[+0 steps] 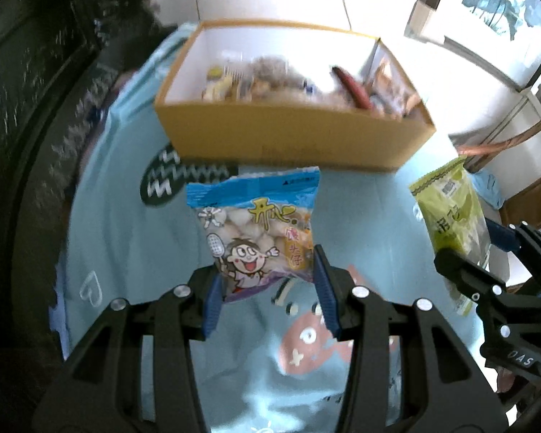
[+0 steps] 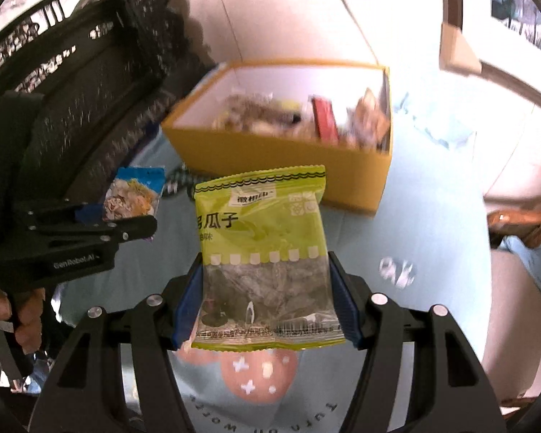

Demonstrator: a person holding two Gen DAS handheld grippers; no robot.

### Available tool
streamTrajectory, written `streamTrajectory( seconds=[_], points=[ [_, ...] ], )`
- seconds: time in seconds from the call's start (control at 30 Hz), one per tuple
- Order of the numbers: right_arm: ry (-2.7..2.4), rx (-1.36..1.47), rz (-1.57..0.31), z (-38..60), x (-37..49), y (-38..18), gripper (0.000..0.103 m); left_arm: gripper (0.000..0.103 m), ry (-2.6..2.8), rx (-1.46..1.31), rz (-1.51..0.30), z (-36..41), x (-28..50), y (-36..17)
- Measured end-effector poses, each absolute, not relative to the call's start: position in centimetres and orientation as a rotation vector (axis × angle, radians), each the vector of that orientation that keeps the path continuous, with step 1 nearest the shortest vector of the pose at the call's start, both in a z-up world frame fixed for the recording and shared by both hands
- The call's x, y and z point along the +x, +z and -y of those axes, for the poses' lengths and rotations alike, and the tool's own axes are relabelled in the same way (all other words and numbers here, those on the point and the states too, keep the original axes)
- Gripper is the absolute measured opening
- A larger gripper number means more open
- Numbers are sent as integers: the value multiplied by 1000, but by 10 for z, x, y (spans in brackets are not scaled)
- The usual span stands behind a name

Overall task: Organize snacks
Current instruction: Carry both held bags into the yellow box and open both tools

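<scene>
Left wrist view: blue snack packet [image 1: 256, 231] pinched between left hand-held gripper [image 1: 268, 287].

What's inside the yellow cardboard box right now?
The yellow cardboard box holds a blurred heap of small snack packets, with a red packet among them. Its near wall hides whatever lies lower, including the bottom.

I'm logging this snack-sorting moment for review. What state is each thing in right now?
Left gripper: shut on the blue snack packet.
Blue snack packet with cartoon boy: sealed, held by its lower end, off the cloth.
Right gripper: shut on the green packet.
Green seed packet with clear window: sealed, held at its sides, lifted.
Yellow cardboard box: open-topped, partly filled with snacks, resting on the light blue cloth.
</scene>
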State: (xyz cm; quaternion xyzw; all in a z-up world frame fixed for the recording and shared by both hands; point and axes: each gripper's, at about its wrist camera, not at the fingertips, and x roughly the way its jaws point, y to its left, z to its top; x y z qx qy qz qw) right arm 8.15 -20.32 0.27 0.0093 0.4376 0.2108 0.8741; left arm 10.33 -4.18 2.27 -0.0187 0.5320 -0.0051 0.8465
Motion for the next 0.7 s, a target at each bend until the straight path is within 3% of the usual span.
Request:
streamTrajectory(
  seconds=[0.37,0.7],
  points=[
    [423,56,-791,197,135,46,64,45,-18,-41,-1002,41,167,74],
    [388,115,-771,200,206,51,64,45,1,-38,-990,33,244,73]
  ],
)
